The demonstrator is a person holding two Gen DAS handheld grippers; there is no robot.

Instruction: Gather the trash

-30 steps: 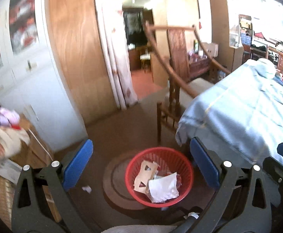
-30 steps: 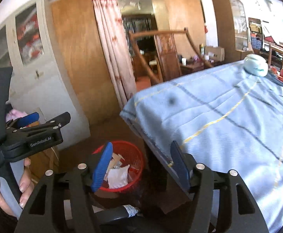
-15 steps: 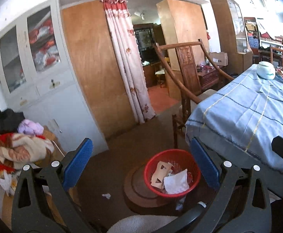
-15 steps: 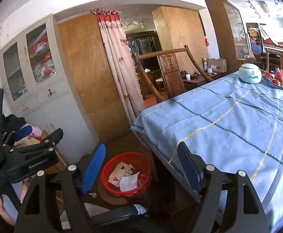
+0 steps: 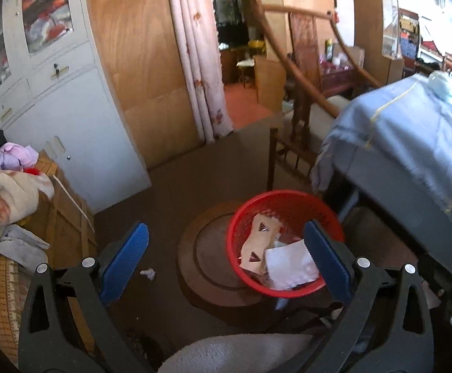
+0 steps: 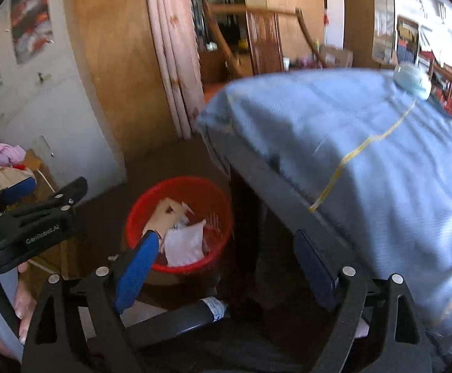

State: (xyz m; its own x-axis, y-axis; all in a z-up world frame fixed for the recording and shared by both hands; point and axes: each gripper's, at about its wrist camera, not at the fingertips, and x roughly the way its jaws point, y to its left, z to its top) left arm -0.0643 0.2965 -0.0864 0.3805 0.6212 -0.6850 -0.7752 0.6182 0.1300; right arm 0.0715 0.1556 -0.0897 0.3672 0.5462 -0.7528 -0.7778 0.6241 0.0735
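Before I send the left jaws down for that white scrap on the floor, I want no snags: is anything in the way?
Nothing visible is. The white scrap lies alone on bare dark floor, just ahead of the open left gripper. The red basket stands clear of it to the right.

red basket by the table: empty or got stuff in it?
Not empty. The red basket stands upright on the floor and holds white paper and torn cardboard. How full below them: cannot tell.

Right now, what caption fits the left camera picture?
Open left gripper above a red basket of paper trash.
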